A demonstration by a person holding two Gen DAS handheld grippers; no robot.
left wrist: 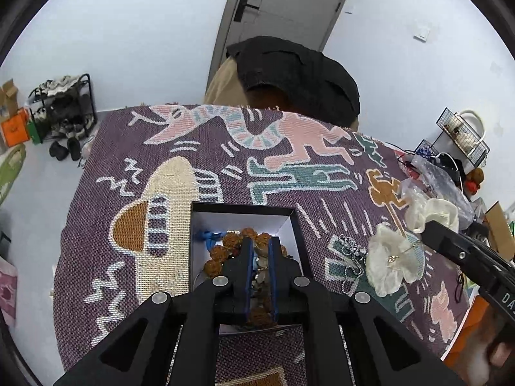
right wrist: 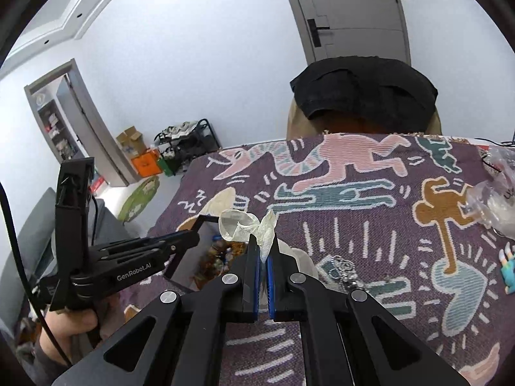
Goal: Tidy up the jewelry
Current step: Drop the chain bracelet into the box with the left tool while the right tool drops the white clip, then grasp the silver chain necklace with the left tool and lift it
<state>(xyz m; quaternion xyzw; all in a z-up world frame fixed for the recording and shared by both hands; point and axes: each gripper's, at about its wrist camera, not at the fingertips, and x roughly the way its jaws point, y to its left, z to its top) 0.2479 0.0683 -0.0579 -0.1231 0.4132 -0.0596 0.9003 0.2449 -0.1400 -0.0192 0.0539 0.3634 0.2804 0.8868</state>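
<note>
Left wrist view: the left claw (left wrist: 260, 251) points steeply down into an open black box (left wrist: 296, 225) with a pale lining, its blue-padded jaws a narrow gap apart with nothing pinched between them, the tips over a heap of jewelry — a string of rough brown beads (left wrist: 230, 240), some paler stones (left wrist: 259, 278) and a scrap of blue cord (left wrist: 210, 236). The box rests on a worktop covered by a purple woven cloth (left wrist: 135, 148) bearing pink, teal, cream and ochre figures. Just right of the box lie a silver beaded chain (left wrist: 349, 249) and, beyond it, a white fabric flower (left wrist: 391, 262) with a small gold piece on it. A second cream fabric piece (left wrist: 433, 214) is at the tip of the right claw's black body (left wrist: 463, 254), which enters from the right edge. Right wrist view: the right claw (right wrist: 264, 251) has its jaws pressed together on a thin cream fabric piece (right wrist: 244, 225), held above the cloth (right wrist: 354, 225) near the box's (right wrist: 206, 217) far corner. To its left the left claw's body (right wrist: 135, 257), marked with white lettering, reaches over the box, gripped by a hand (right wrist: 69, 325) at the lower left. The silver chain (right wrist: 344, 270) lies just right of the right claw; crumpled clear plastic (right wrist: 495, 202) sits at the worktop's right edge. Behind the worktop — a chair draped in dark fabric (right wrist: 367, 93), a grey door (right wrist: 354, 9) and a shoe rack (right wrist: 186, 144) against the white wall.
</note>
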